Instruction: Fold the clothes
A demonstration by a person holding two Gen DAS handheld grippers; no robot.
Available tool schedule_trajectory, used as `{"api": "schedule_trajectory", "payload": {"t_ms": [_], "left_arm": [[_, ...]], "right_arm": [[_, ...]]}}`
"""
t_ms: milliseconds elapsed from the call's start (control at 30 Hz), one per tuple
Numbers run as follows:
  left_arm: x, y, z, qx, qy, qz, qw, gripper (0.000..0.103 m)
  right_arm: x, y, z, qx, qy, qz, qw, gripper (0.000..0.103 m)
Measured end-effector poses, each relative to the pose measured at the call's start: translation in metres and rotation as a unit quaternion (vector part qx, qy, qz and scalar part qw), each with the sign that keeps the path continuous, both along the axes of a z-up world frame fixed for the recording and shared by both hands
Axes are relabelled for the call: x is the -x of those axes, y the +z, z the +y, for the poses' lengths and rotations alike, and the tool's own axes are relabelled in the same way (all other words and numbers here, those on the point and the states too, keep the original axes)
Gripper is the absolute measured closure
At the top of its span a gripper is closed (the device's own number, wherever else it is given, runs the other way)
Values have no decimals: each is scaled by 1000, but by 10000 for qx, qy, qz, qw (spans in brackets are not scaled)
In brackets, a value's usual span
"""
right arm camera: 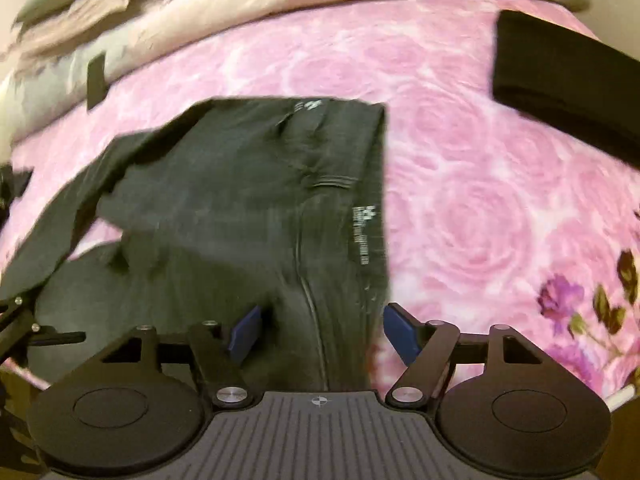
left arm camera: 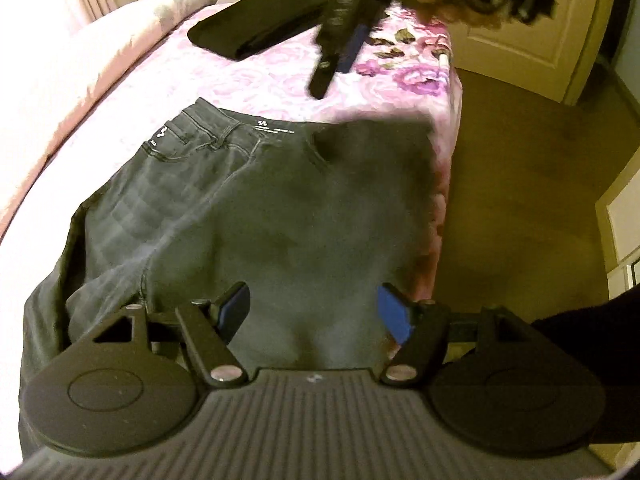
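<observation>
Jeans (left arm camera: 248,208) lie partly folded on the pink bedspread (left arm camera: 248,76), near its edge, ready for another fold. I see both the left gripper (left arm camera: 314,312) and right gripper (right arm camera: 322,334) spread, pinching nothing, hovering above the denim.

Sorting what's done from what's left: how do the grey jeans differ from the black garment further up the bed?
The grey jeans lie spread wide and partly folded; the black garment is a compact, neat rectangle. The jeans are washed grey with white printed marks; the black garment is plain. Both rest on the pink floral bedspread.
</observation>
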State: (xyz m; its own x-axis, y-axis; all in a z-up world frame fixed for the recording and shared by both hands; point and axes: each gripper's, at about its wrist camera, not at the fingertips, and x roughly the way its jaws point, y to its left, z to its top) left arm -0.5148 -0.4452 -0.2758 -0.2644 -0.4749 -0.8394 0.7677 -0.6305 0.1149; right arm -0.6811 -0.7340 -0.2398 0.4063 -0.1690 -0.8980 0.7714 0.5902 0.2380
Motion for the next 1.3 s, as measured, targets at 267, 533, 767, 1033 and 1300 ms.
{"api": "schedule_trajectory", "payload": {"t_ms": [267,533,767,1033,1300], "left_arm": [[-15,-6,-64,149,33,-242,9996,36],[-7,-26,-136,279,-434,-567,9971,36],[16,-40,-167,147,-599,-627,9961,36],[32,-70,-172,-37,-700,-872,9937,35],[19,-62,-172,3,-506,-984,9939,35]], "right_arm": [[79,-46,2,-811,-956,-619,9902,32],[90,-100,8,-1636,-1124,-1288,9716,35],[79,-72,24,-922,-342,-140,9951,81],[78,-61,3,-963,-277,-691,9926,51],[64,-58,4,-1033,30,-739,9919,51]]}}
